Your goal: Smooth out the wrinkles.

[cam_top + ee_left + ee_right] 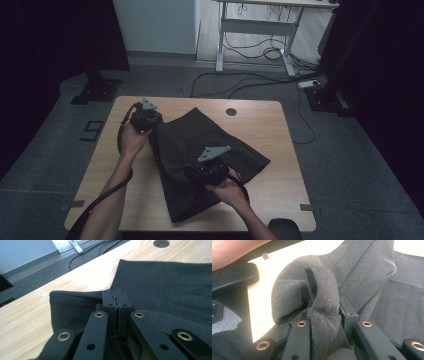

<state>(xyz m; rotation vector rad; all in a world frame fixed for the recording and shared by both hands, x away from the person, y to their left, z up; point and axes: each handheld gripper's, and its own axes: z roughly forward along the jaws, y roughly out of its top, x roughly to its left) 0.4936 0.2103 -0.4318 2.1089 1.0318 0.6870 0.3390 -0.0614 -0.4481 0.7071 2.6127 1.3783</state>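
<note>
A dark grey garment (200, 150) lies spread across the wooden table (270, 125), partly folded. My left gripper (152, 121) is at the garment's far-left edge. In the left gripper view its jaws pinch a thin fold of the garment (75, 302) at the left gripper (117, 298) tips. My right gripper (192, 172) is over the garment's near middle. In the right gripper view the right gripper (325, 307) is shut on a thick bunched fold of the garment (324, 290), which bulges up over the jaws.
A round cable hole (231, 111) sits in the table near its far edge. A white desk frame (260, 30) and cables (250, 80) lie on the floor beyond. Black stands (95, 90) flank the table's far left and right. A dark object (285, 227) sits at the near-right edge.
</note>
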